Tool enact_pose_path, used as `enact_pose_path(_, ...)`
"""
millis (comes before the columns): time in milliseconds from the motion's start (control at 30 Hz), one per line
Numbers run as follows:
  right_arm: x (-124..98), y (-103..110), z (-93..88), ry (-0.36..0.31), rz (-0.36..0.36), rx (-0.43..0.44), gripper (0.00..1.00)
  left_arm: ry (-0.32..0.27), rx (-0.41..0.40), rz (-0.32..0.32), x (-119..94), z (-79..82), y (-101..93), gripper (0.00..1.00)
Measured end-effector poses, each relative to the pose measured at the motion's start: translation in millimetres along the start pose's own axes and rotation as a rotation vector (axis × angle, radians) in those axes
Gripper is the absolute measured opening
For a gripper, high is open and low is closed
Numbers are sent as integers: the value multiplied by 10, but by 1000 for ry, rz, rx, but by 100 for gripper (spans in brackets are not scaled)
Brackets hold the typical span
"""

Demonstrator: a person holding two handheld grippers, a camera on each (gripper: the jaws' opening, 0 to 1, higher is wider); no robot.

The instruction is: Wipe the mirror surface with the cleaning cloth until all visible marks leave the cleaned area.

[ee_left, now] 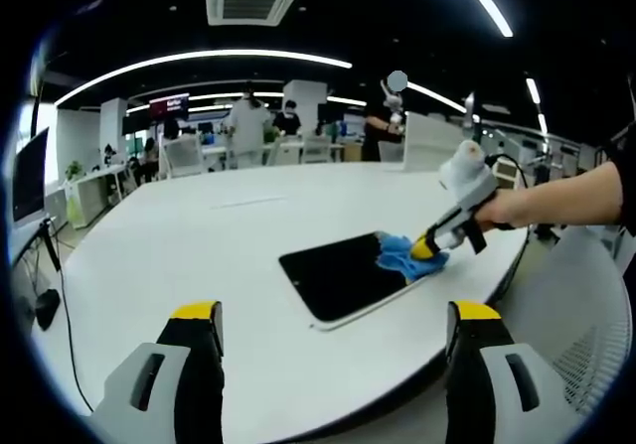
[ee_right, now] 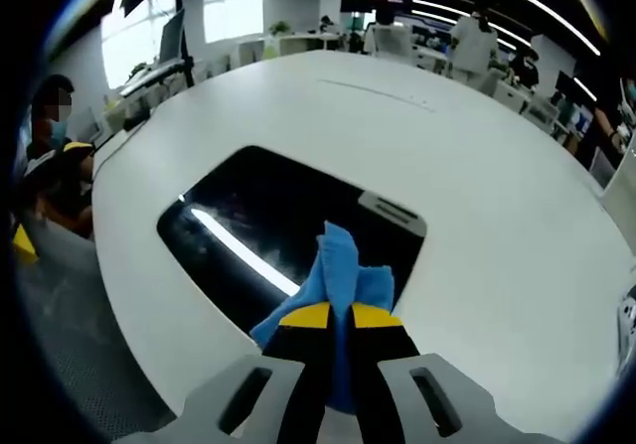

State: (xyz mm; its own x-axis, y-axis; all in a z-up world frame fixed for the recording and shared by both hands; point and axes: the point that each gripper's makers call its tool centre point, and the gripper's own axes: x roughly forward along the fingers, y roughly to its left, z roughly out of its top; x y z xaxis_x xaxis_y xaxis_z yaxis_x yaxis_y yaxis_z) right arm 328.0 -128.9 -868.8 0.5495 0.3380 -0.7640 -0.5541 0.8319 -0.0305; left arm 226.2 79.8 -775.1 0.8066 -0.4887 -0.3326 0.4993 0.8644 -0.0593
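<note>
Mirror flat on white tabletop, right gripper clamped on blue cloth pressed onto mirror's near edge, left gripper jaws apart, hovering off the mirror

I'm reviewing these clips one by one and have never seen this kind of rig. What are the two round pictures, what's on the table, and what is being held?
No robot here: a person holds one hand-held gripper in each hand, and a fisheye camera rides on each.

The left gripper view looks over the left gripper, its yellow-tipped fingers apart and empty, at a white round table. On it lies a dark rectangular mirror with a white edge.

The person's hand brings the right gripper in from the right, pressing a blue cleaning cloth onto the mirror's near corner.

The right gripper view looks down that gripper, shut on the cloth over the mirror.
</note>
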Motion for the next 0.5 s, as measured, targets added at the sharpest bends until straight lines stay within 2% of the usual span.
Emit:
enact_pose_path(133,13,46,15,-3,-3,-23,0,-3,-1,-6,-1,5,-6,94)
enact_pose_path(500,98,304,130,-10,46,-72,0,1,-4,-9,0,-2,-7,93)
